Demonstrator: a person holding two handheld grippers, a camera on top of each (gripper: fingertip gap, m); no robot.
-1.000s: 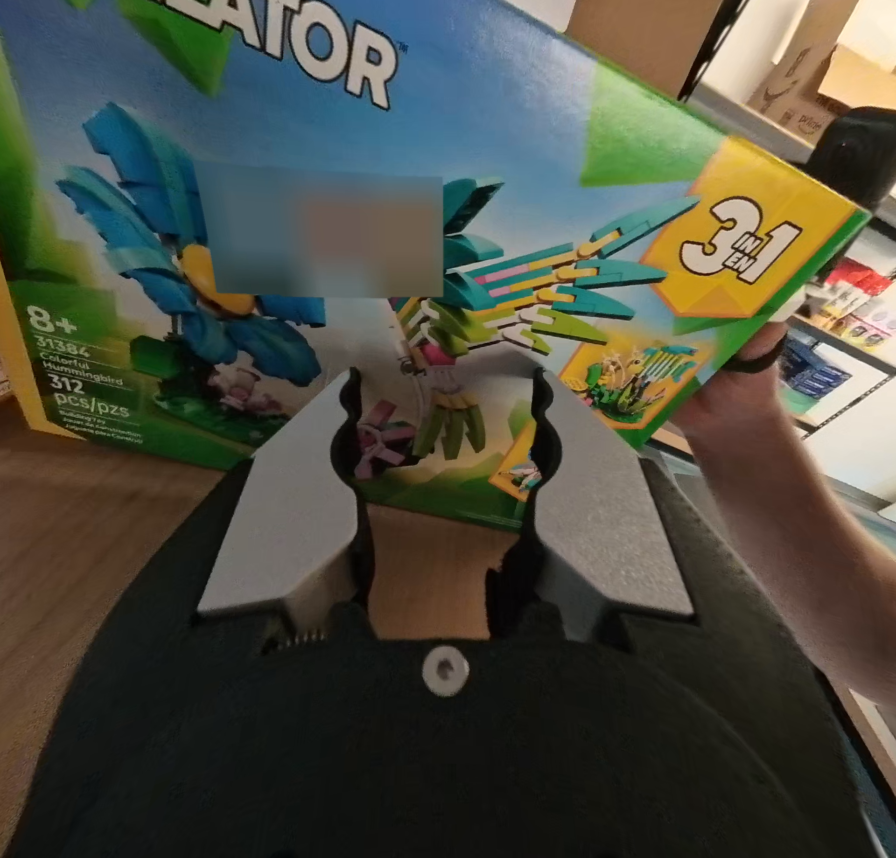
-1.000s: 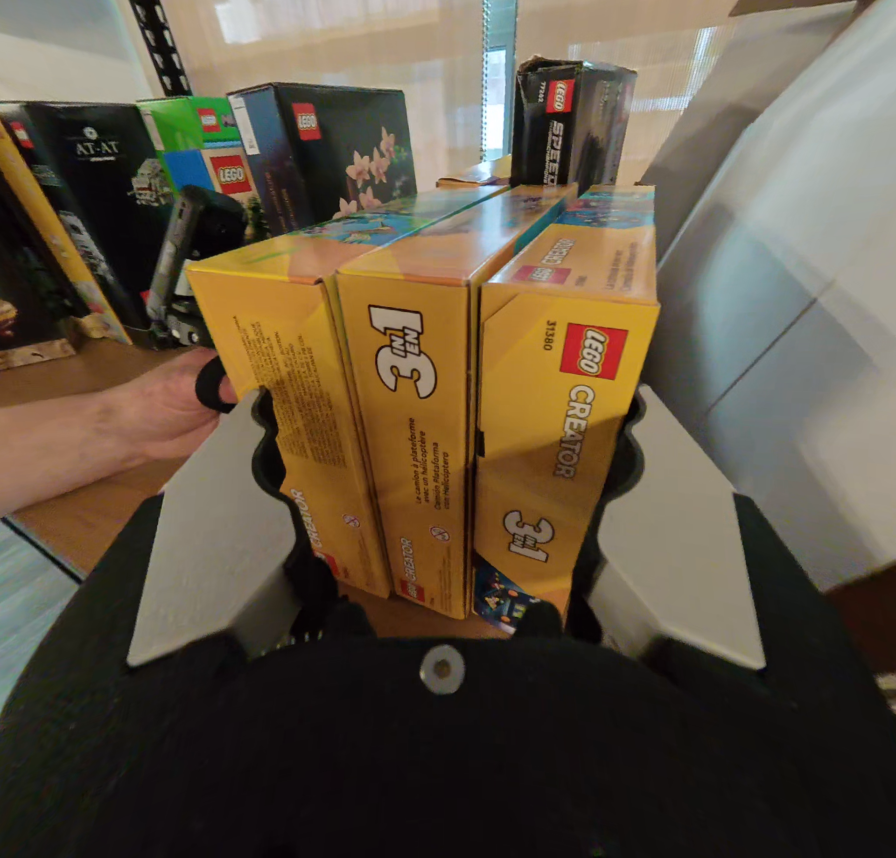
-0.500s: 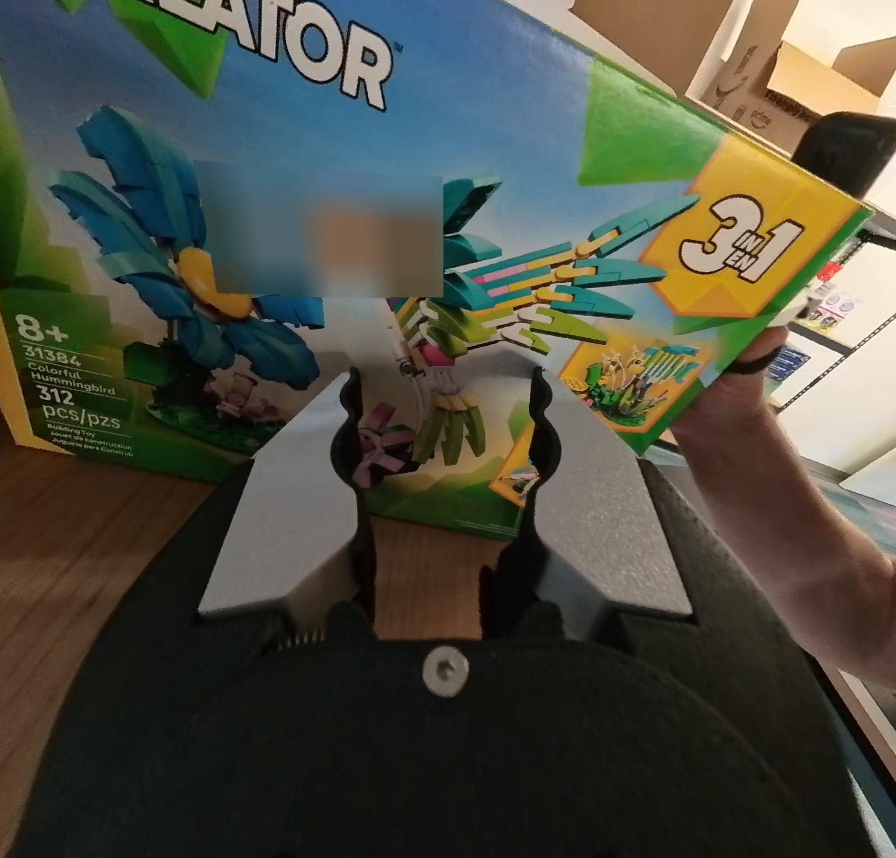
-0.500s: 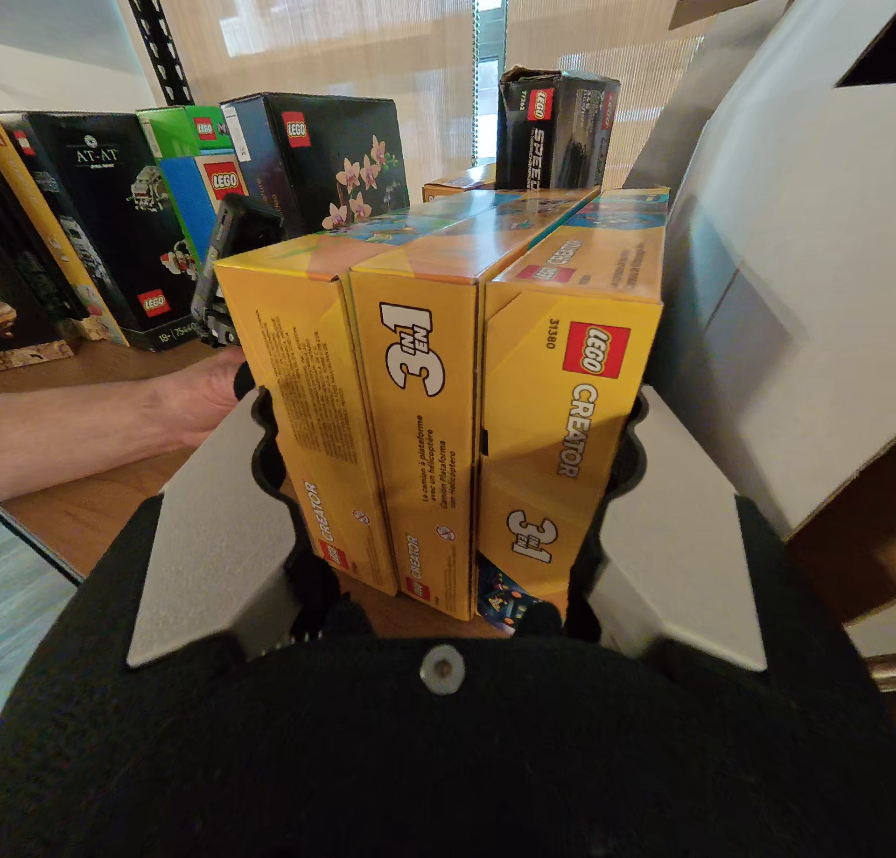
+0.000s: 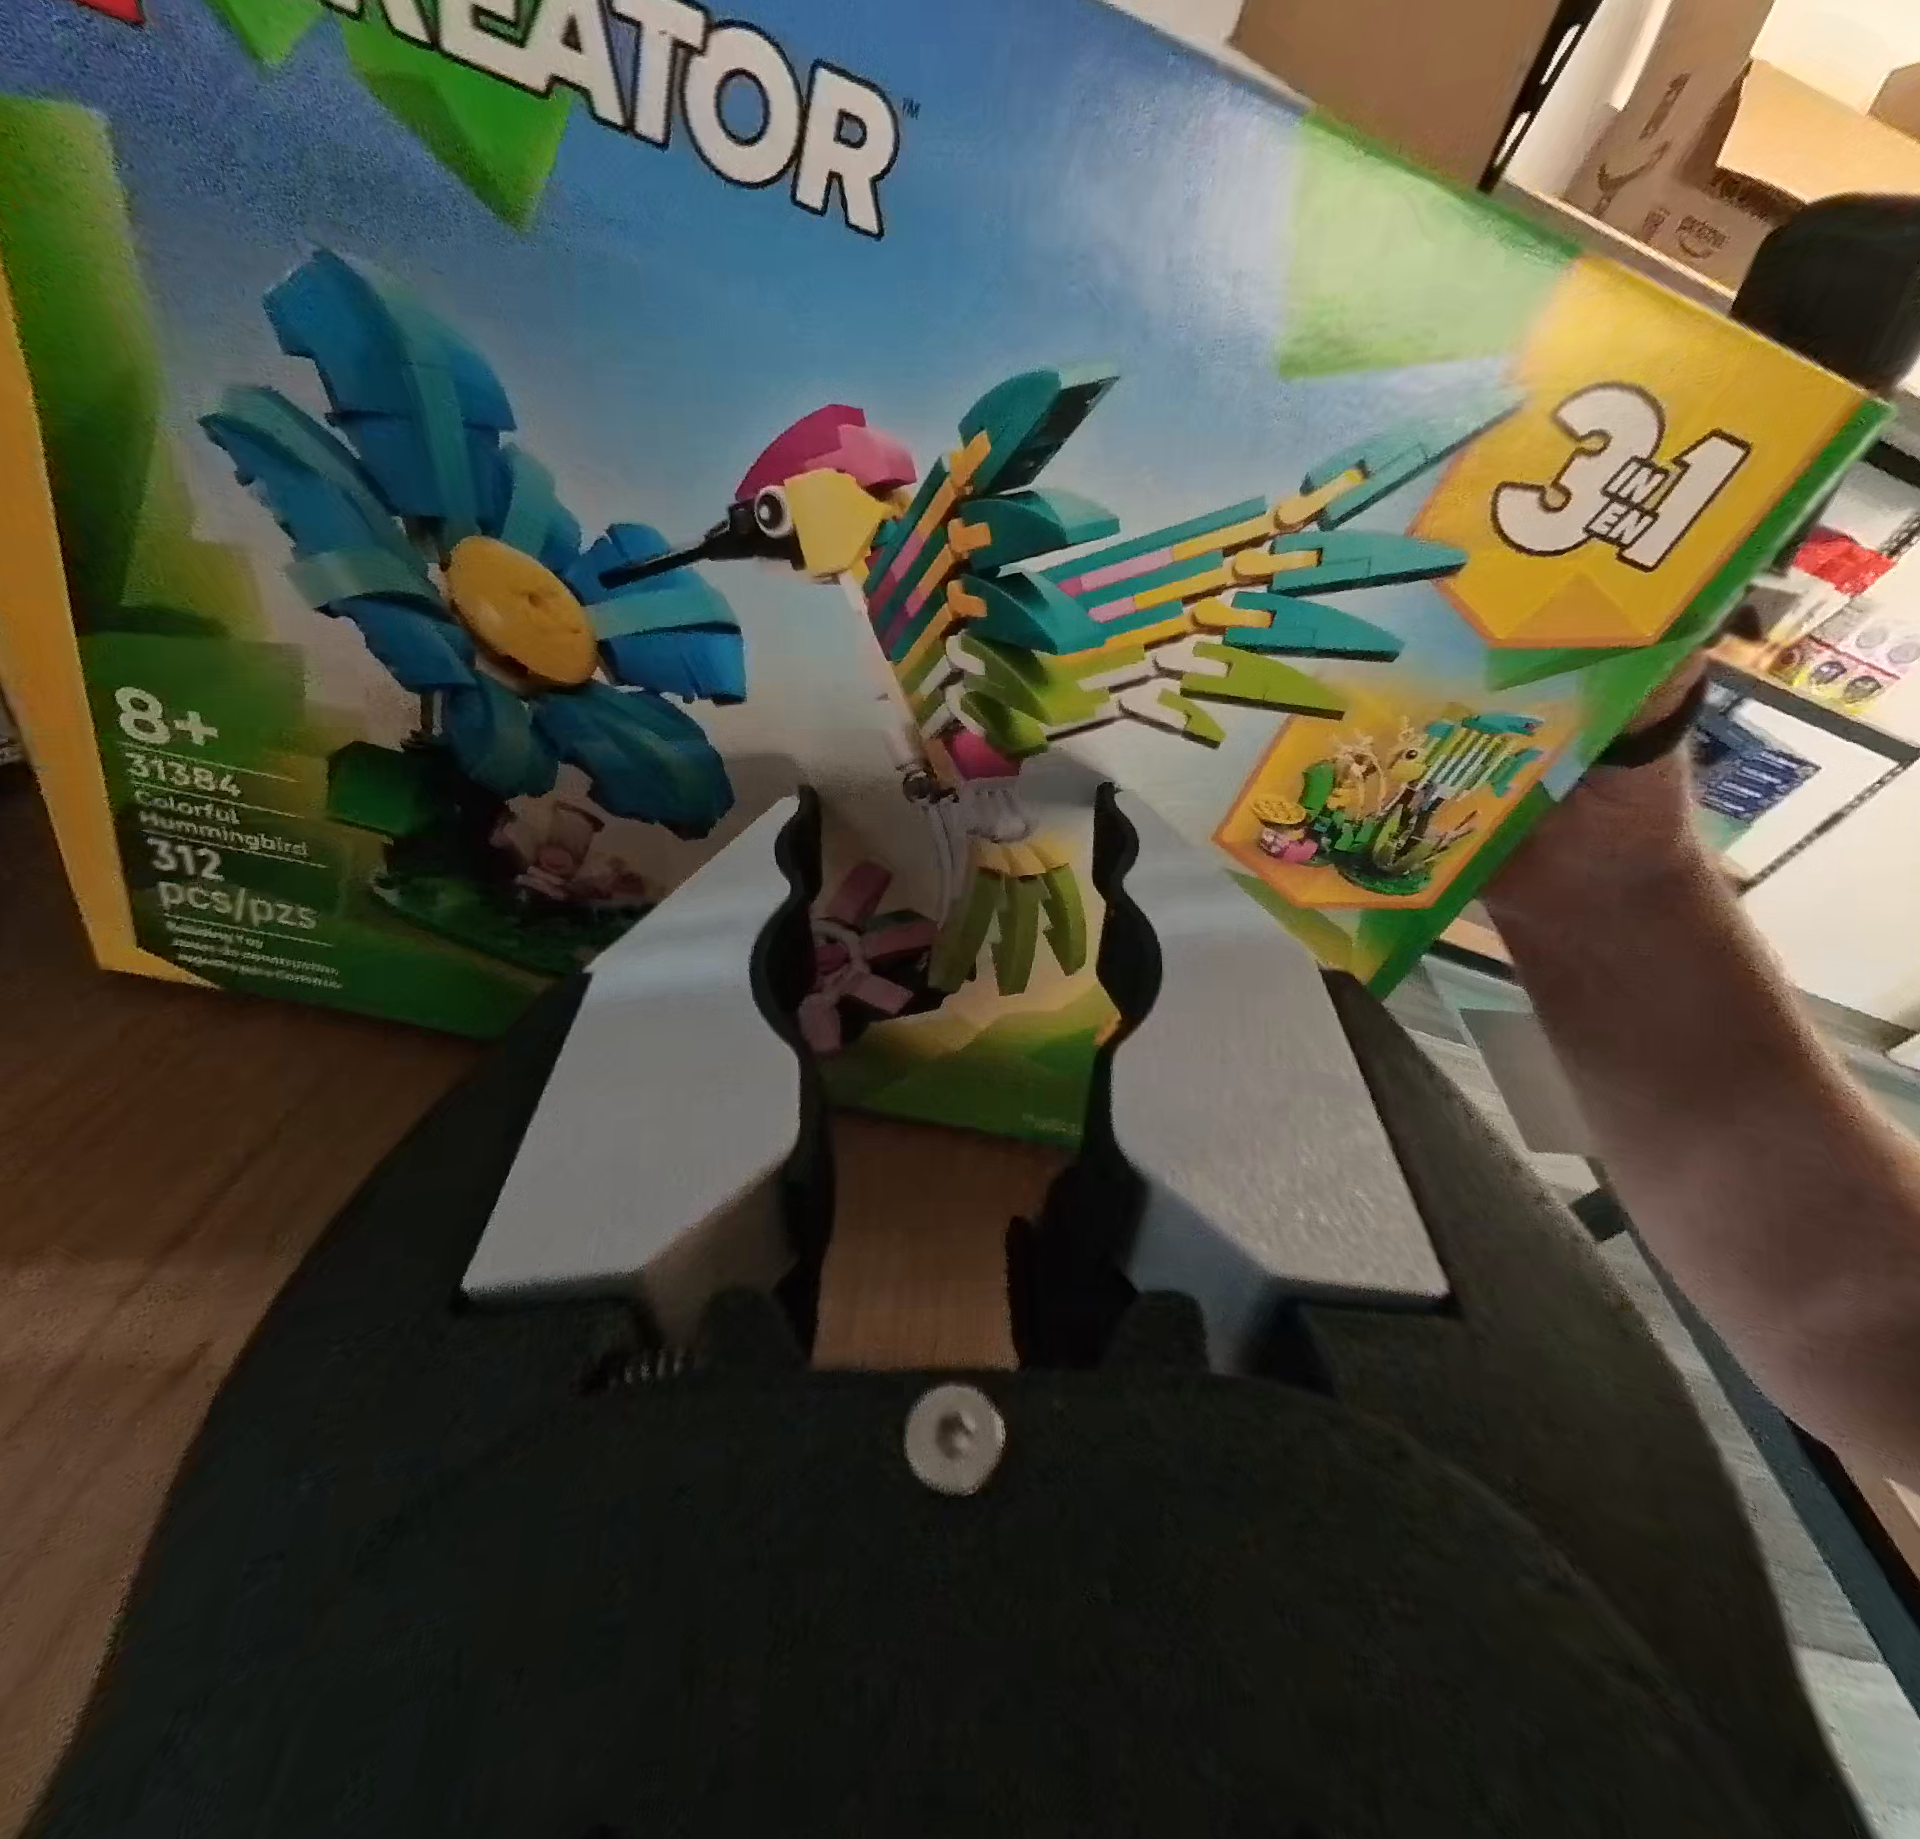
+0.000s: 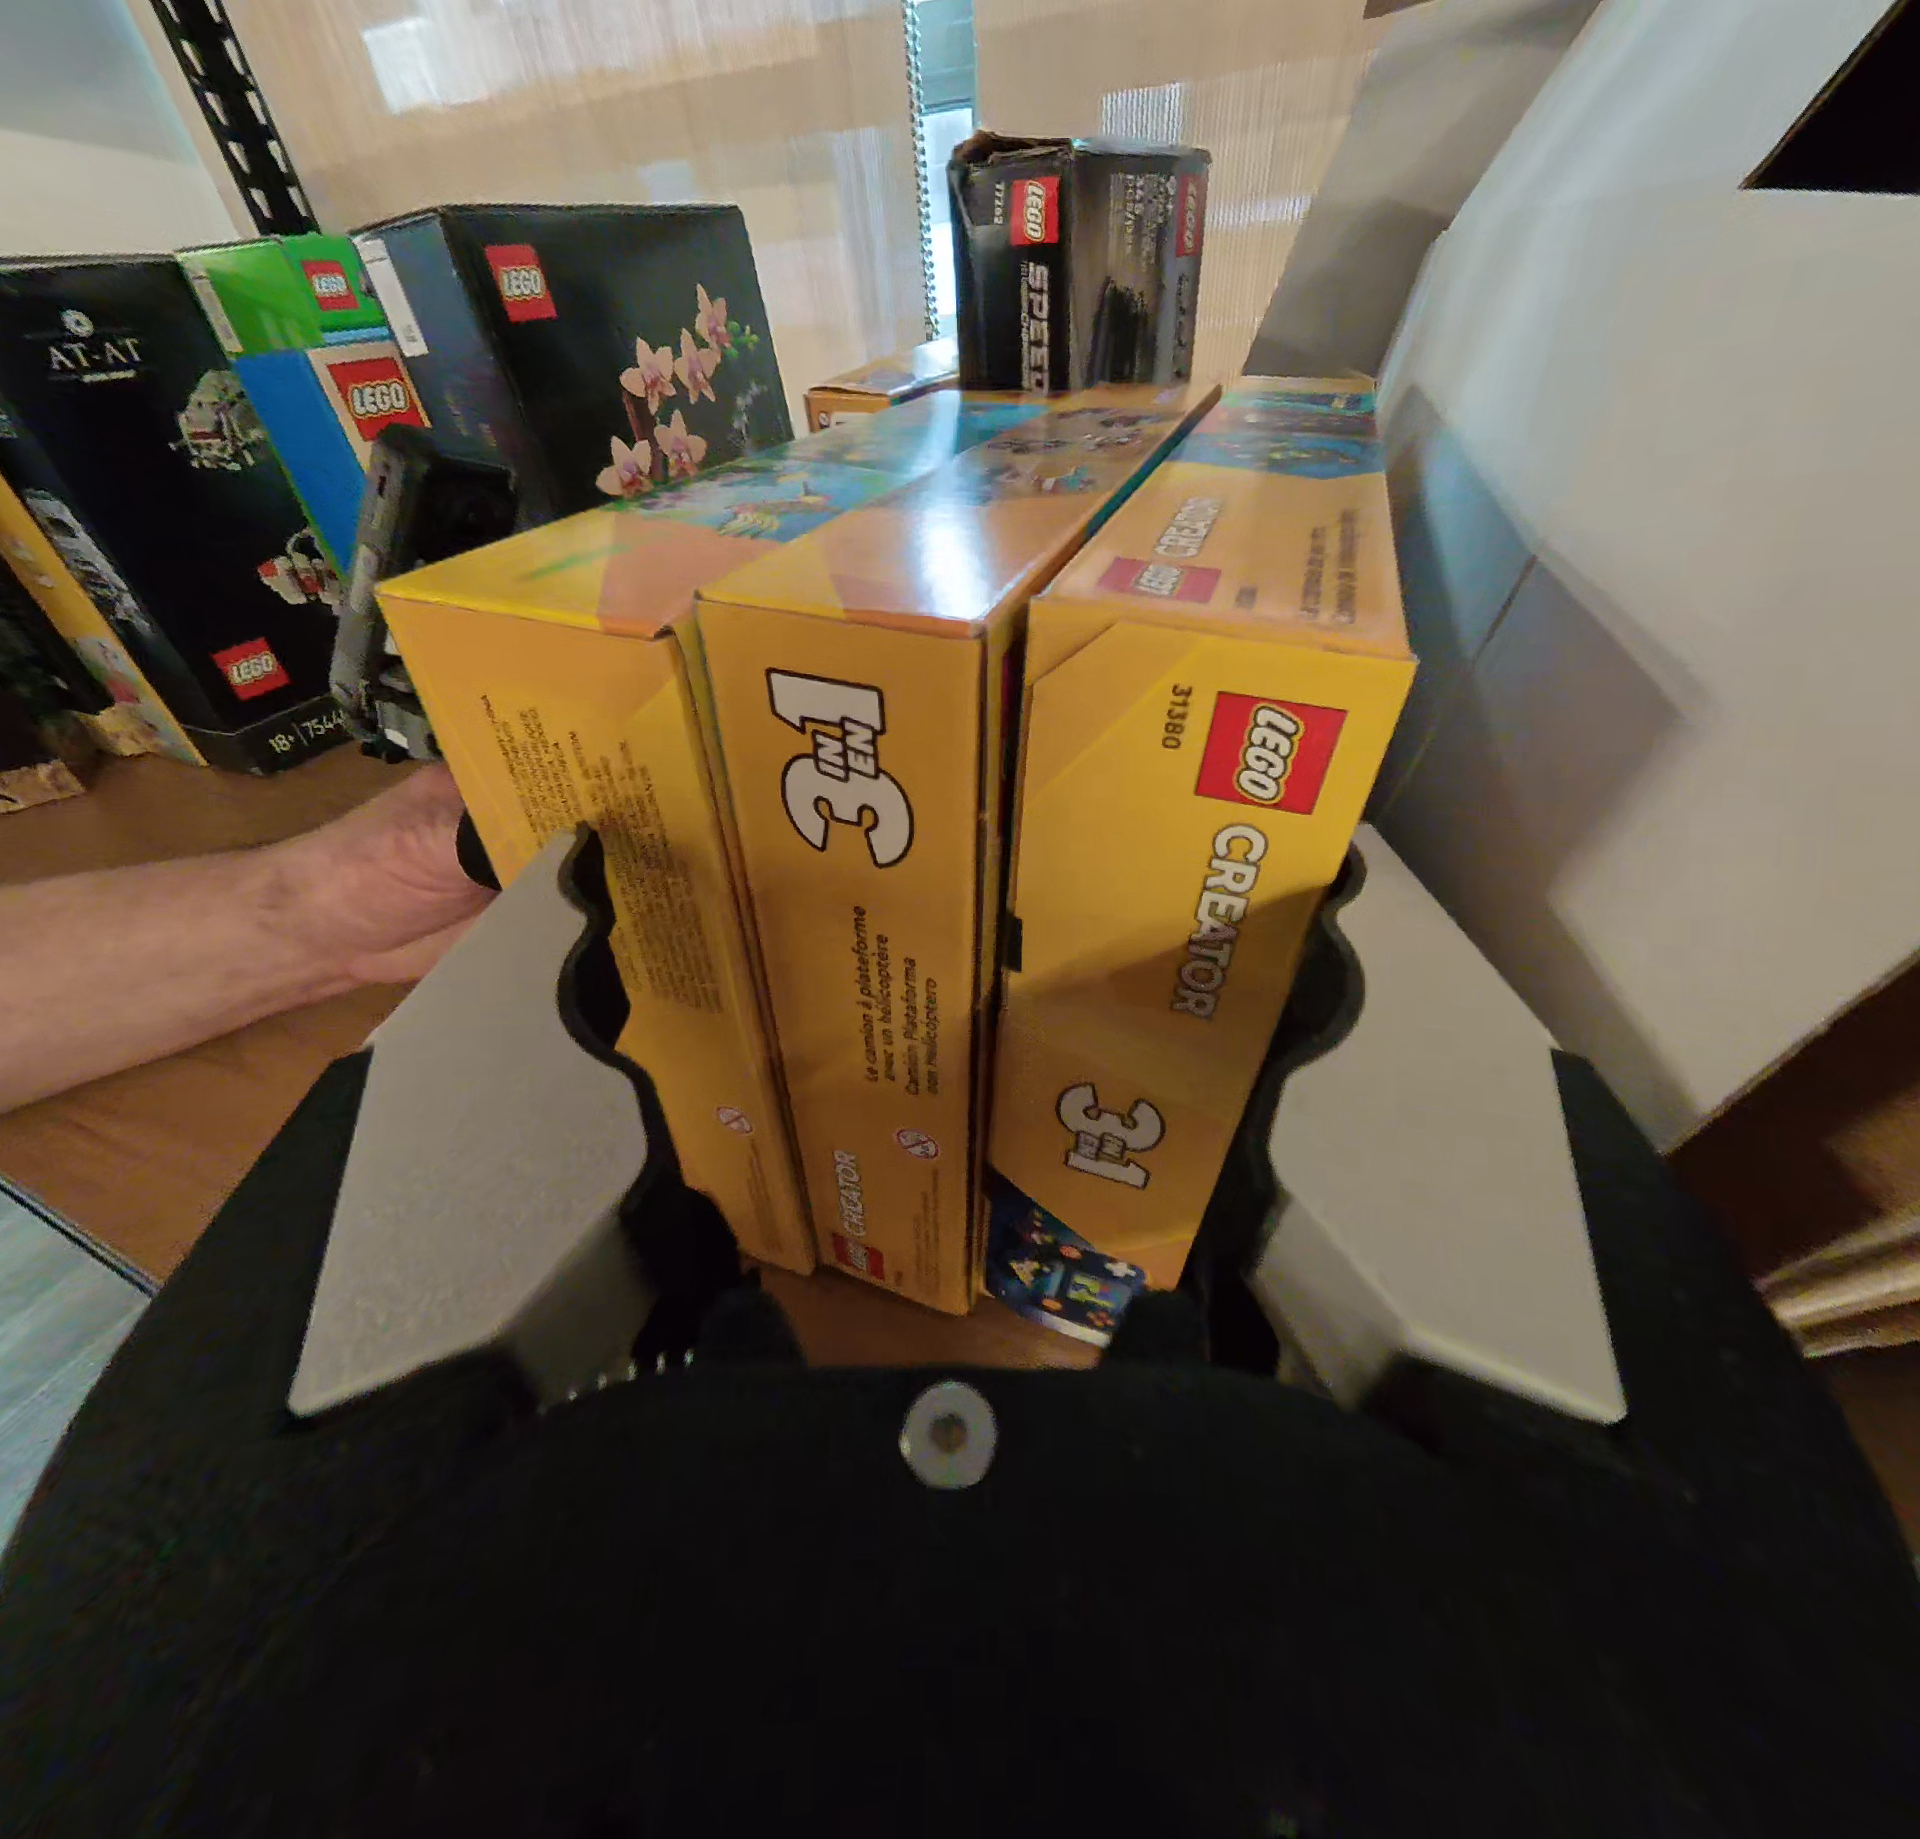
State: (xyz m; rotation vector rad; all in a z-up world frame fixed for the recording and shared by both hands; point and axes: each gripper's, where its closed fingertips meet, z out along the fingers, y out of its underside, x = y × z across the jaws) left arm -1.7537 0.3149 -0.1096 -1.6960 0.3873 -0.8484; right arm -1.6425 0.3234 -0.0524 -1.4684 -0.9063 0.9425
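Because the right gripper (image 6: 956, 958) spreads wide around three upright yellow boxes (image 6: 883, 906), pads against the outer two, the middle box could slip out, while the left gripper (image 5: 951, 916), half-open and empty, faces the bird-picture box (image 5: 727, 439)

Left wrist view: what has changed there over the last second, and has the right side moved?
The left gripper has narrowed its jaws a little, still on nothing, facing the bird-picture box on the wooden shelf. The right gripper still clamps the three yellow boxes, standing as before; its view has shifted slightly.
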